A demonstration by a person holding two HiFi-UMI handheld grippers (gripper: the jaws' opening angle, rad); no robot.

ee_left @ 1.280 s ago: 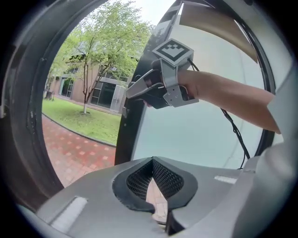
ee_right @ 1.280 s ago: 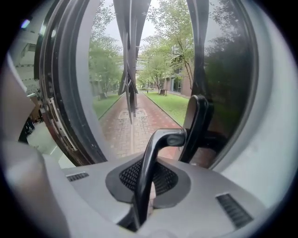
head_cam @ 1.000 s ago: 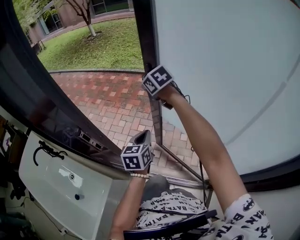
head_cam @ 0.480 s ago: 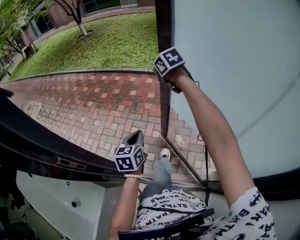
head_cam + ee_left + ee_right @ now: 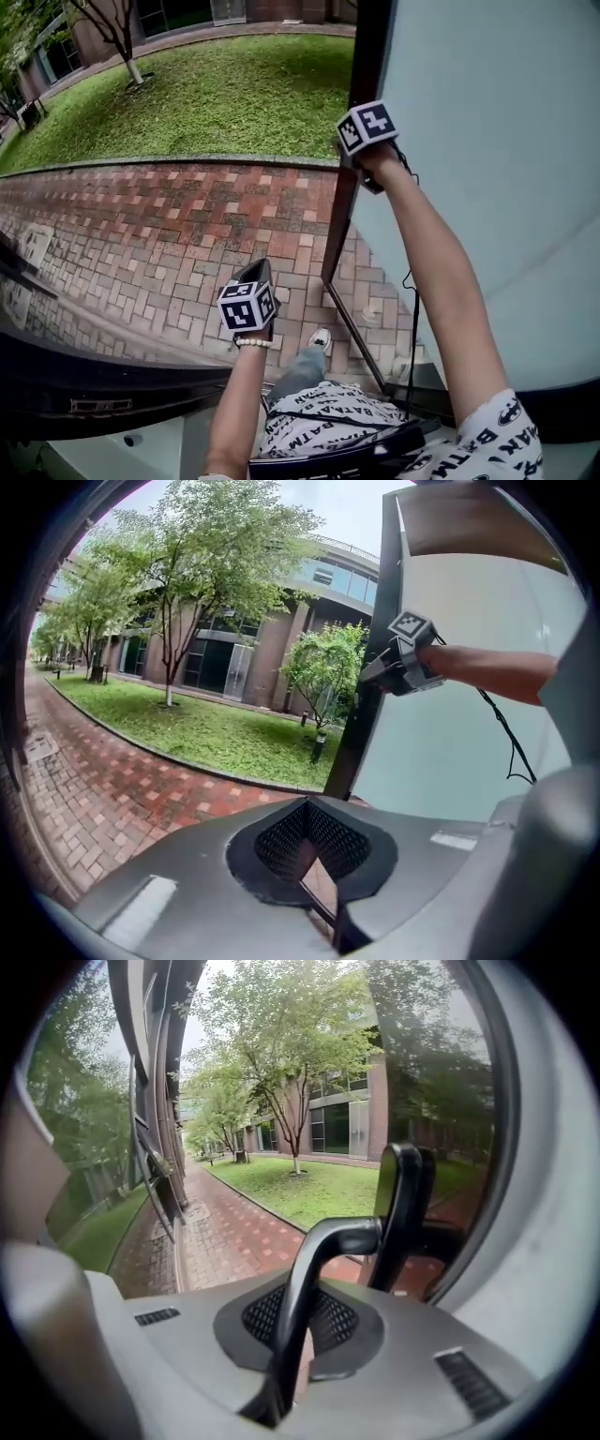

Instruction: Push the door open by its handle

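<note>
The door [image 5: 487, 141] is a pale frosted pane in a dark frame [image 5: 361, 122], swung outward over the brick path. In the right gripper view its black lever handle [image 5: 323, 1241] runs between the jaws, and my right gripper [image 5: 298, 1340] is shut on it. In the head view that gripper's marker cube [image 5: 367, 127] sits at the door's dark edge, with the jaws hidden behind it. From the left gripper view the right gripper [image 5: 380, 672] shows at the same edge. My left gripper [image 5: 251, 279] hangs in mid-air over the bricks, shut, with nothing in it.
A red brick path [image 5: 169, 234] and a lawn [image 5: 225, 103] lie outside. A dark frame of the neighbouring leaf [image 5: 94, 384] crosses the lower left. The person's shoe [image 5: 321, 338] is at the threshold. A black cable [image 5: 411, 319] hangs from the right arm.
The door has swung further outward to the right, and the right gripper went with it on the handle. The dark frame at left has dropped low in view. The left gripper stayed shut.
</note>
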